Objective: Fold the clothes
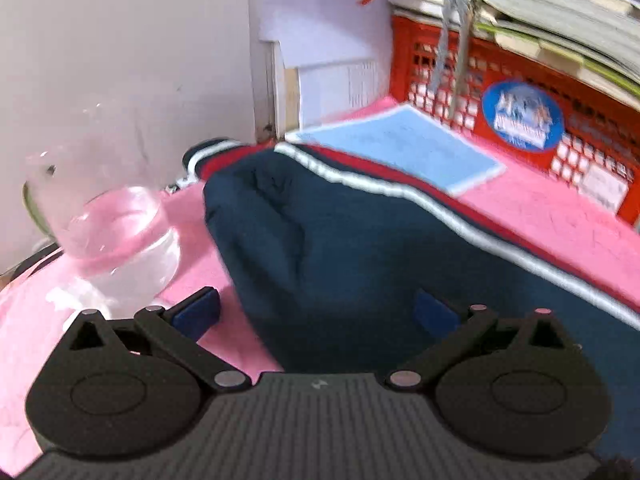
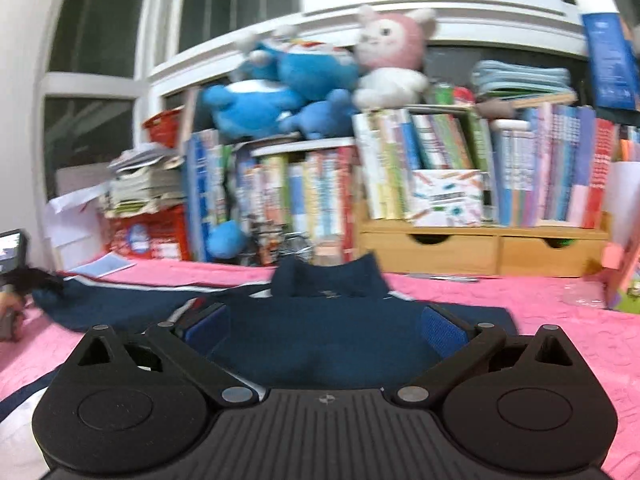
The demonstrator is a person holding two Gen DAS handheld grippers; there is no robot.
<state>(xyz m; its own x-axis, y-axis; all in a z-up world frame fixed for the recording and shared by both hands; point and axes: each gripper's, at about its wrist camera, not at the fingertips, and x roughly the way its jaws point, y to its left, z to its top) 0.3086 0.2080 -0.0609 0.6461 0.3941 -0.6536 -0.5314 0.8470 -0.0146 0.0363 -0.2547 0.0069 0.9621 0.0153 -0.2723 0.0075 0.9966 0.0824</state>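
Both claws gape wide over the navy jacket point(image 1: 340, 240) on the pink worktop point(image 1: 560, 216): left claw point(image 1: 316, 312), right claw point(image 2: 324, 326).

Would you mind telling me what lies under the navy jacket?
The navy jacket lies on a pink cloth, and its sleeve partly overlaps a light blue booklet. Anything beneath its middle is hidden.

Garment point(image 1: 360, 240) lies on the table point(image 1: 560, 220); glass jar point(image 1: 116, 216) to its left
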